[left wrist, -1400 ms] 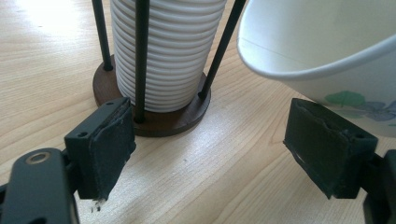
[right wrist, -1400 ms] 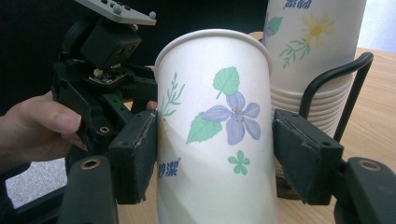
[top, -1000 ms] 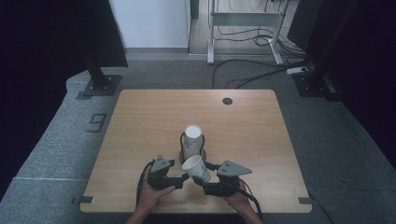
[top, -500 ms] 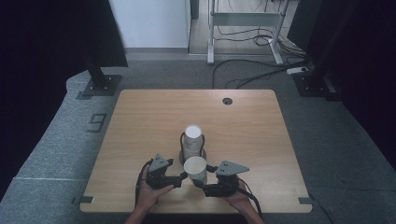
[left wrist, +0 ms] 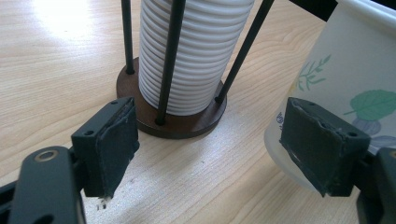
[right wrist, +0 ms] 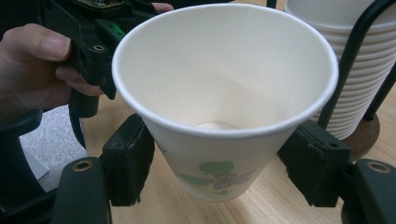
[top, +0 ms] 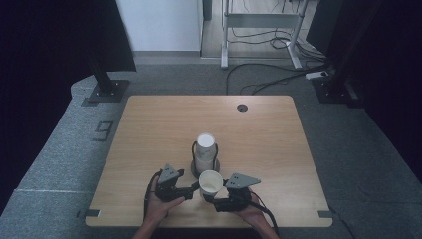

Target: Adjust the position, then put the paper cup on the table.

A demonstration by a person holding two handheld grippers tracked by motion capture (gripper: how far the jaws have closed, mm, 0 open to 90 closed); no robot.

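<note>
The left hand-held gripper gapes wide, gripping nothing — the cup stack just ahead; its right pad touches the paper cup, clamped upright between the right hand-held gripper jaws above the counter.

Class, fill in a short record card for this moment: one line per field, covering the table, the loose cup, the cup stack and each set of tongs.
Surface: wooden table, with a round hole near its far edge
Loose cup: paper cup, white with a leaf print, mouth open, looks empty
Held by: right tongs, one pad on each side of the cup
Stack: stacked cups standing upright in a rod holder with a round brown base
Left tongs: open, nothing between the pads, one pad close beside the cup
Hands: one on each set of tongs
</note>
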